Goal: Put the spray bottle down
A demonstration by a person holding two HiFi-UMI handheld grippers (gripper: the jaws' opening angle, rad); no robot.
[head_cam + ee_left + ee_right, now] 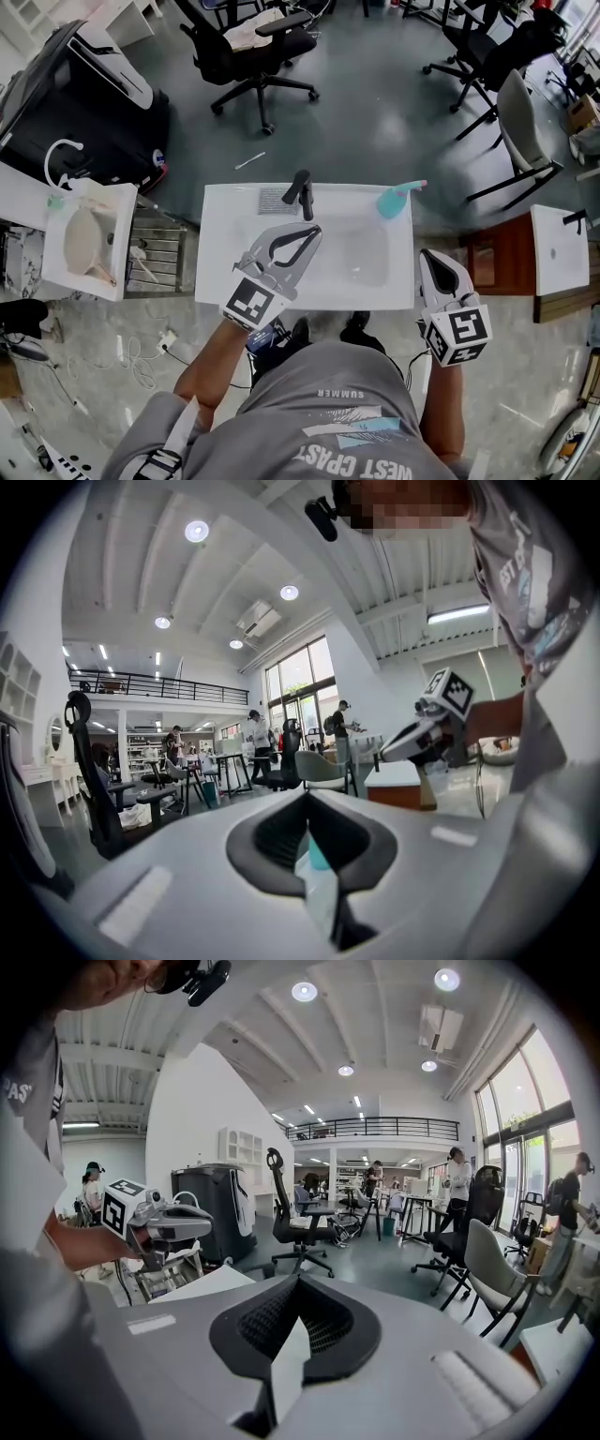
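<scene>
- Spray bottle: teal body with a pale head and a pink-tipped nozzle. It sits on the far right corner of the white bench, beside the shallow basin sunk in that slab and to the right of the black faucet.
- In the head view its long axis runs slantwise, with the body at the lower left and the head at the upper right. The nozzle points away from the person, toward the far right edge. That steep view does not settle whether the bottle stands upright or lies over.
- Nothing touches the bottle; both tools are well apart from it.
- Left gripper: held over the basin and pointing away from the person toward the faucet. Its jaws are closed tip to tip with nothing held. In the left gripper view a sliver of teal shows through the gap behind the tips.
- Right gripper: held off the bench's near right corner. In the right gripper view its jaws also meet at the tips, with nothing in them.
- Black office chairs stand on the grey floor beyond the bench.
</scene>
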